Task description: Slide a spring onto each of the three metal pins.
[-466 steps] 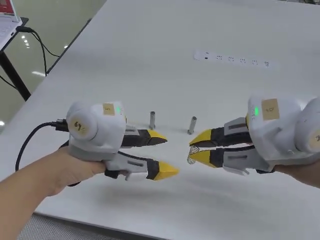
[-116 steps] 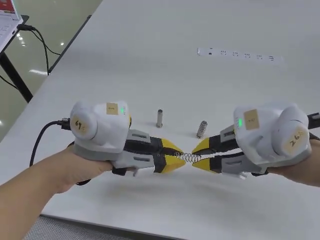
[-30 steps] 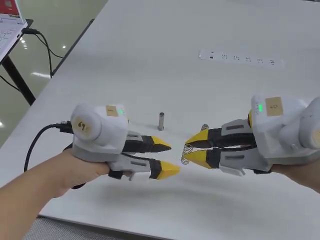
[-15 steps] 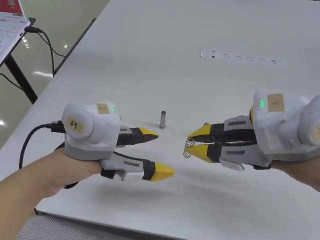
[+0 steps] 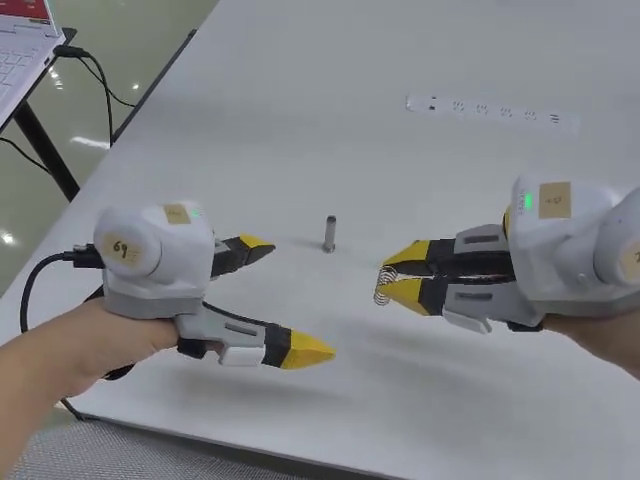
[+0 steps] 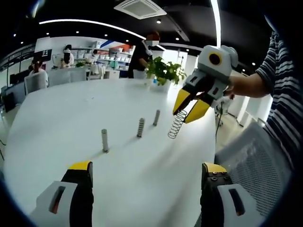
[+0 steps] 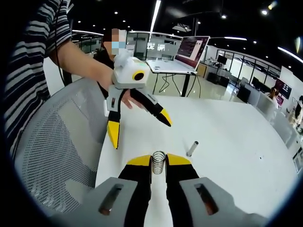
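Right gripper view: right gripper (image 7: 159,161) clamps a spring (image 7: 158,169) by one end above the desk (image 7: 227,142), probably so the free end can take a pin. Left gripper (image 6: 147,166) is wide open, holding nothing, apart from the bare pin (image 6: 104,140).

Spring (image 6: 176,124) aloft; three pins (image 6: 104,140) seemingly upright

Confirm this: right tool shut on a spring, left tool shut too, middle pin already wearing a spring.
Wrong on the left tool: it is open, jaws spread wide, as the head view shows. The right tool is shut on a spring, and the middle pin already wears one.
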`<state>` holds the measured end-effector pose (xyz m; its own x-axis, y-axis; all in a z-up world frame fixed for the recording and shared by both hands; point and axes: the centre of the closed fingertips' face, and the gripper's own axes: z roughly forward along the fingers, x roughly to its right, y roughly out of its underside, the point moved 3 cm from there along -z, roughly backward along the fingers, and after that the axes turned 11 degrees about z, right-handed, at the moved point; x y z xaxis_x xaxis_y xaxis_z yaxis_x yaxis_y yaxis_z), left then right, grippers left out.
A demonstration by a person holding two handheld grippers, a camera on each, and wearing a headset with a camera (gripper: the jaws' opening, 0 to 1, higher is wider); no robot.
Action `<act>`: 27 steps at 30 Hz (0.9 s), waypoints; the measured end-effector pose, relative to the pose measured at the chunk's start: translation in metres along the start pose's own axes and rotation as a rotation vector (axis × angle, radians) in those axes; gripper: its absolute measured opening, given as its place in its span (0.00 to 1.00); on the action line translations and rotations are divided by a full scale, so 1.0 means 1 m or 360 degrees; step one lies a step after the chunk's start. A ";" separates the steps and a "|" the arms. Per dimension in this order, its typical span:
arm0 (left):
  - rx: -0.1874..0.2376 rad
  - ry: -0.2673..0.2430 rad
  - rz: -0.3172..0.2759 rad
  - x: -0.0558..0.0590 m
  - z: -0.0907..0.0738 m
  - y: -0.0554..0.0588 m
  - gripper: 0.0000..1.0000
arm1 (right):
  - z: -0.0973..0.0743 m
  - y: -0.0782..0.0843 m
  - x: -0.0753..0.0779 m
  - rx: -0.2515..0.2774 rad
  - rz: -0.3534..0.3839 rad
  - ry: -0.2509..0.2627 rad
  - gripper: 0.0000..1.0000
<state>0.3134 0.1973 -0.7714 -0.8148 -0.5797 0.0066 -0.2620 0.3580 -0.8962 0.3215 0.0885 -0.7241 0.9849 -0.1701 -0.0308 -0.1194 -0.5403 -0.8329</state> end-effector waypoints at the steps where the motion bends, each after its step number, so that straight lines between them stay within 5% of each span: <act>1: 0.0001 -0.0013 -0.0005 -0.001 -0.001 0.001 0.95 | 0.000 0.000 0.000 -0.0001 0.0001 0.0002 0.08; 27: -0.0013 -0.0178 -0.0089 -0.018 -0.026 0.015 0.98 | 0.027 0.002 0.020 0.0001 0.0083 0.0045 0.08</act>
<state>0.3107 0.2320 -0.7731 -0.7361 -0.6768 0.0064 -0.3099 0.3286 -0.8922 0.3446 0.1064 -0.7411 0.9735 -0.2212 -0.0585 -0.1702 -0.5296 -0.8310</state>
